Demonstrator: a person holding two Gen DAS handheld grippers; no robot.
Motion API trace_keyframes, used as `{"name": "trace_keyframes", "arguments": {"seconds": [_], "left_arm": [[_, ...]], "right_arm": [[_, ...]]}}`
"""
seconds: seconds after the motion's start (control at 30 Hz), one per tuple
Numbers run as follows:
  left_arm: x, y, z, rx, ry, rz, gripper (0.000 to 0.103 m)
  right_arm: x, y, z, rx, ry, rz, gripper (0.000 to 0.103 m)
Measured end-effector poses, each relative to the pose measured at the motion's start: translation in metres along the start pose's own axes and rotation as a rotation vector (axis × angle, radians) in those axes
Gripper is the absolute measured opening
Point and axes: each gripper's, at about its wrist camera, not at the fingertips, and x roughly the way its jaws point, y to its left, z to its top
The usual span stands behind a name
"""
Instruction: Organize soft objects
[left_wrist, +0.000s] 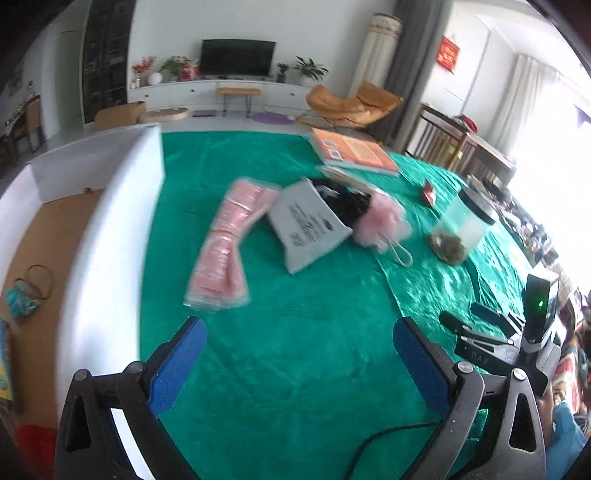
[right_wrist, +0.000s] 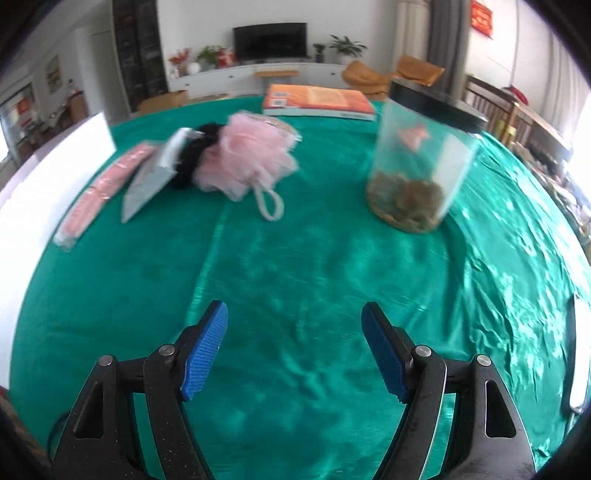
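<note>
Both tongs stood wide and empty over the green cloth (right_wrist: 295, 258). From the left tongs (left_wrist: 299, 354), the pink packet (left_wrist: 229, 243) lay nearest, at eleven o'clock, its length running away toward one o'clock; the right tongs (right_wrist: 295, 339) sat farther off.

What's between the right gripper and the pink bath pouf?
Only bare green tablecloth lies between the right gripper and the pink bath pouf, seen in the right wrist view.
</note>
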Motion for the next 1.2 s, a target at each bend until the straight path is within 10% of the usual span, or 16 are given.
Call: {"name": "trace_keyframes", "arguments": {"seconds": [0.43, 1.2], "left_arm": [[0.091, -0.024, -0.018, 0.136, 0.082, 0.098, 0.1], [0.098, -0.029, -0.02, 0.16, 0.088, 0.12, 0.103]], "right_arm": [[0.002, -0.025, -0.009, 0.085, 0.001, -0.048, 0.083], [0.002, -0.025, -0.011, 0.082, 0.005, -0.042, 0.087]]}}
